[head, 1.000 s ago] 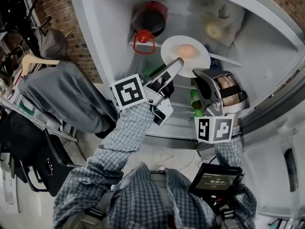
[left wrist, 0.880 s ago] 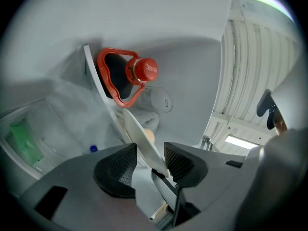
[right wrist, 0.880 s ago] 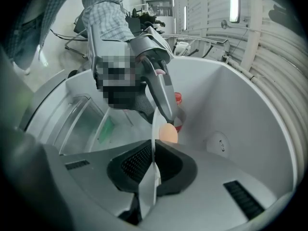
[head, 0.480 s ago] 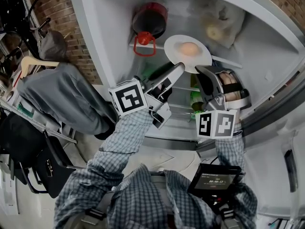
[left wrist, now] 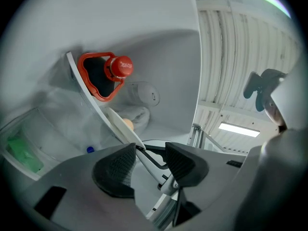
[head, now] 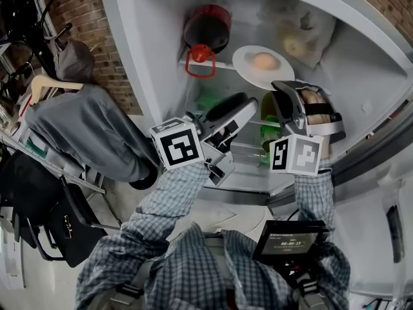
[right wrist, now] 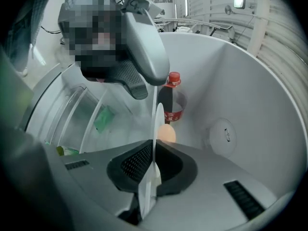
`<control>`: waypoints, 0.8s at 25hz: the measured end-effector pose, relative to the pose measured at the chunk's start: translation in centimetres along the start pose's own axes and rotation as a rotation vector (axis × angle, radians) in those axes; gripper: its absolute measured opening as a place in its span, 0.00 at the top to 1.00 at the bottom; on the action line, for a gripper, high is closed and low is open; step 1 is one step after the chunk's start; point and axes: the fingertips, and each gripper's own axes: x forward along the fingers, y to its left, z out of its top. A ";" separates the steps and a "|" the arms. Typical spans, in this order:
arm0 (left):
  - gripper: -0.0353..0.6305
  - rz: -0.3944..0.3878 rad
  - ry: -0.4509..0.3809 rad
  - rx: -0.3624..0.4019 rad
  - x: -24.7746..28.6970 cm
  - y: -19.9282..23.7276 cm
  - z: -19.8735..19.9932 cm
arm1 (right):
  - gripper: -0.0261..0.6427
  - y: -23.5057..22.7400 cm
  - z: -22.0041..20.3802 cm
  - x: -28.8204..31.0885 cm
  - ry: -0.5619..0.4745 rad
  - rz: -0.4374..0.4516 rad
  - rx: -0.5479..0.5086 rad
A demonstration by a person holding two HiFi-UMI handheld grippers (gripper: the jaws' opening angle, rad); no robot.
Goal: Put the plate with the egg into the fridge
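Note:
A white plate [head: 279, 72] with a brown egg [head: 264, 61] lies over the fridge's upper shelf [head: 222, 65]. My right gripper [head: 284, 89] is shut on its near rim; in the right gripper view the plate [right wrist: 157, 121] stands edge-on between the pads, with the egg [right wrist: 166, 133] just beyond them. My left gripper [head: 244, 108] hangs below and left of the plate. Its jaws have just been opening and are open, with nothing between the pads [left wrist: 116, 166]. The plate's rim [left wrist: 121, 125] shows past its tips.
A dark bottle with a red cap and handle ring [head: 204, 41] stands on the same shelf, left of the plate. A bagged item [head: 302, 32] lies at the back right. Green items [head: 271, 132] fill lower shelves. A draped chair [head: 84, 128] stands at the left.
The plate has moved up and to the right, further over the shelf, carried by the right gripper. The left gripper has come off the plate's rim and now hangs below it.

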 end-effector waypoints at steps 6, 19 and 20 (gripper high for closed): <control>0.68 -0.005 0.002 0.015 -0.7 -1.0 -0.2 | 0.93 0.1 -0.3 1.6 0.030 0.008 -0.016; 0.68 0.034 -0.014 0.020 -1.9 -0.4 0.3 | 0.93 -0.2 -0.2 3.7 0.039 0.009 0.020; 0.68 0.034 -0.012 0.020 -1.9 -0.4 0.3 | 0.93 -0.2 -0.2 3.7 0.038 0.009 0.020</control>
